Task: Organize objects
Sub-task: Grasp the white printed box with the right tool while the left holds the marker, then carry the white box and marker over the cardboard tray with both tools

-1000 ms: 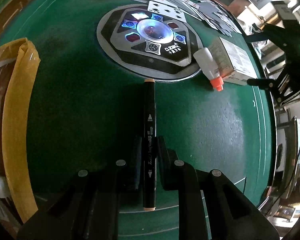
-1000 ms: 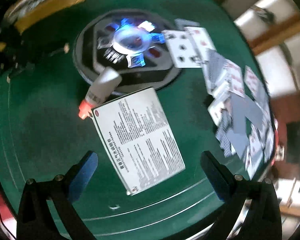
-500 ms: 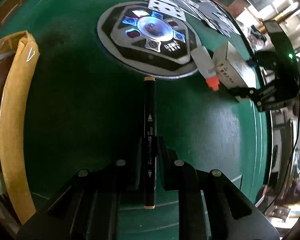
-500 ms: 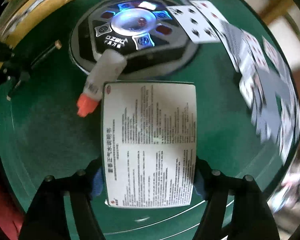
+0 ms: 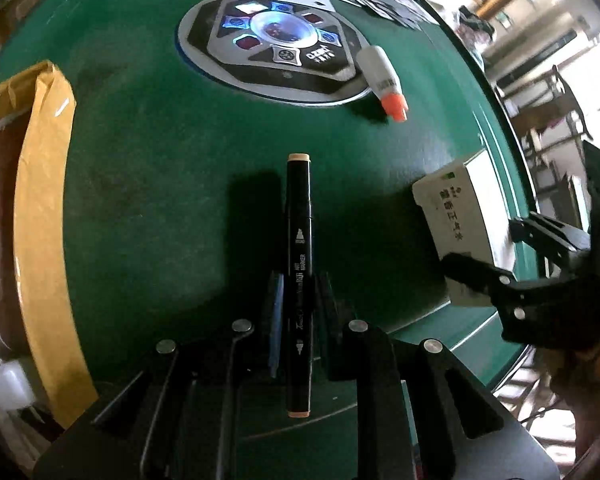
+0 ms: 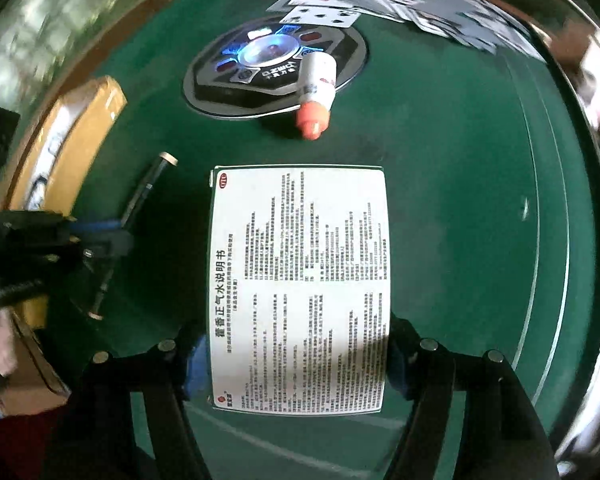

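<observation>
Left gripper (image 5: 299, 312) is clamped on a black double-ended art marker with tan caps (image 5: 299, 240), held above the green felt table (image 5: 160, 200). Right gripper (image 6: 296, 360) jaws are closing, its blue pads against both sides of a white printed cardboard medicine box (image 6: 300, 280). A white squeeze bottle with orange cap (image 6: 317, 88) lies against the round lit control panel (image 6: 260, 60) at table centre.

Read on the black marker (image 5: 299, 272): "ART MARKER" and "Touch". Read on the white box (image 6: 300, 288): the heading "藿香正气水说明书", with small print too fine to read, and a red "OTC" oval at one corner. On the round console (image 5: 276, 46): a logo, not legible.
</observation>
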